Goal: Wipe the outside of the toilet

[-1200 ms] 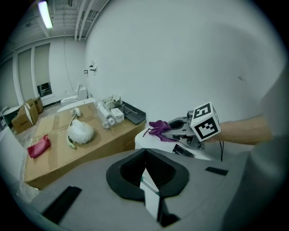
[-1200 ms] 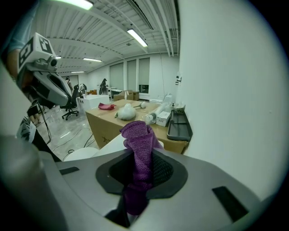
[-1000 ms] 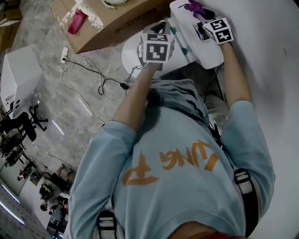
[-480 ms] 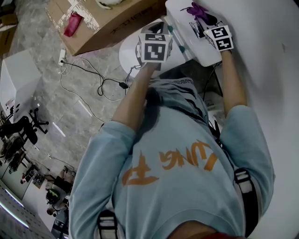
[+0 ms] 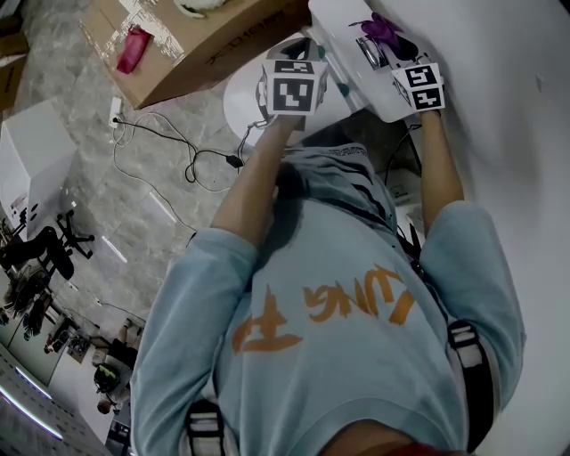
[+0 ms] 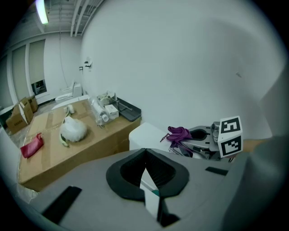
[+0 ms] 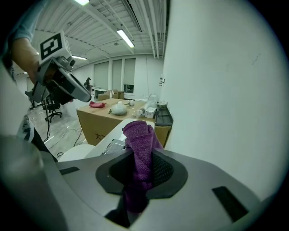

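**Right gripper drawn back along the tank lid, cloth with it**

- Since the earlier frame the right gripper [image 5: 385, 46] has been pulled a little toward the person across the tank lid [image 5: 337, 20]. The purple cloth [image 5: 378, 25] has been carried along. The left gripper [image 6: 145, 168] is hardly shifted.
- Right gripper: jaws closed on the purple cloth. It is bunched between them and stands up ahead of the tips, as seen in the right gripper view.
- Left gripper: jaws brought together, and nothing is seen to be held. It is kept beside the right gripper, on the bowl [image 5: 242, 100] side.
- The toilet lies directly ahead of and under both grippers, with the lid under the right one and the wall just beyond it.
- Step judged: the top of the tank is being wiped, early in the task. The tank sides and the outside of the bowl are judged not yet reached.
- Next move, as judged: the cloth is to be kept pressed flat to the lid through the stroke, then taken over the edge and down the tank's outer face. The grip must be held firm so the cloth is not dragged out.
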